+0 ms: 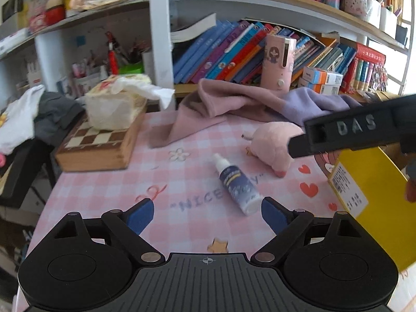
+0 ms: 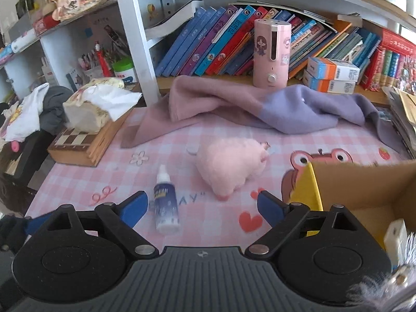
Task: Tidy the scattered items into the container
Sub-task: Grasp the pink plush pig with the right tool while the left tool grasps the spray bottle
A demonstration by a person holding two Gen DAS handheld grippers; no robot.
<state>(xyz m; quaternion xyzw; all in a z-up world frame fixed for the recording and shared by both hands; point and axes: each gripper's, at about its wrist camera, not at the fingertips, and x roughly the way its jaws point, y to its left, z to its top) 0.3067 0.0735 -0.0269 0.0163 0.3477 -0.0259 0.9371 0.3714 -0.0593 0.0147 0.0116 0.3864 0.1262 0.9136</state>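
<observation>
A small white and dark blue spray bottle (image 1: 238, 183) lies on the pink checked tablecloth; it also shows in the right wrist view (image 2: 165, 201). A pink plush toy (image 1: 274, 145) lies just beyond it, also in the right wrist view (image 2: 230, 166). A cardboard box with a yellow flap (image 2: 364, 182) stands open at the right; its yellow side shows in the left wrist view (image 1: 369, 202). My left gripper (image 1: 206, 214) is open and empty, low over the cloth near the bottle's base. My right gripper (image 2: 201, 206) is open and empty, with the bottle between its fingers' line. Its body (image 1: 351, 132) crosses the left wrist view.
A pink and purple cloth (image 2: 247, 106) lies bunched at the back of the table. A chessboard box (image 2: 83, 140) with a tissue pack on it stands at the left. A pink dispenser (image 2: 271, 52) and rows of books stand on the shelf behind. Some items lie inside the box (image 2: 395, 236).
</observation>
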